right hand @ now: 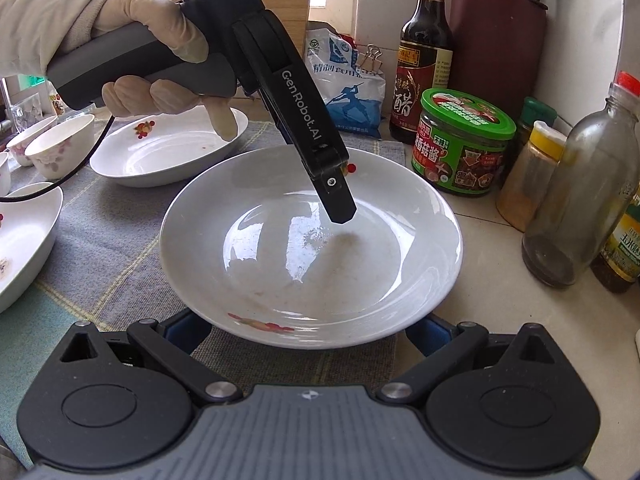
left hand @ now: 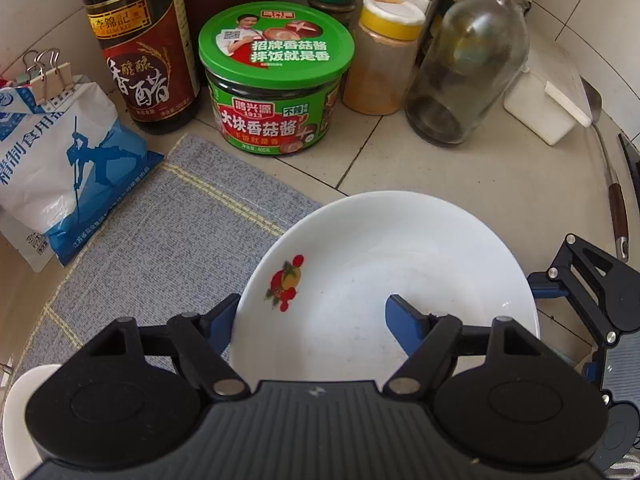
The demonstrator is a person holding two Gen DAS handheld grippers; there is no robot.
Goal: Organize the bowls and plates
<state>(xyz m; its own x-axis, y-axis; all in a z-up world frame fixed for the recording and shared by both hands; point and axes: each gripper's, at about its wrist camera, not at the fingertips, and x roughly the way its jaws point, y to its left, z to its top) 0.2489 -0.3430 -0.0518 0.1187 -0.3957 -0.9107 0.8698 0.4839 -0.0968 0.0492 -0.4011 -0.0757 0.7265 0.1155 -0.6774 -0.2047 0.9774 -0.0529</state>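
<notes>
A white deep plate [left hand: 384, 280] [right hand: 312, 248] with a red fruit print lies on the grey cloth mat's edge. My left gripper [left hand: 310, 320] is open and straddles the plate's near-left rim: one blue finger outside it, the other inside over the plate. In the right wrist view the left gripper's finger [right hand: 336, 196] points down into the plate. My right gripper [right hand: 308, 332] is open, its blue fingers low on either side of the plate's near rim, partly hidden beneath it. Another fruit-print plate [right hand: 168, 152] lies behind, a third [right hand: 24, 248] at left, with small floral bowls [right hand: 60, 144].
Along the tiled wall stand a vinegar bottle [left hand: 140, 48], a green-lidded sauce jar [left hand: 276, 80], a yellow-capped spice jar [left hand: 380, 60], a glass bottle [left hand: 468, 68], a clipped salt bag [left hand: 60, 168] and a white box [left hand: 540, 108]. A spatula [left hand: 608, 168] lies at right.
</notes>
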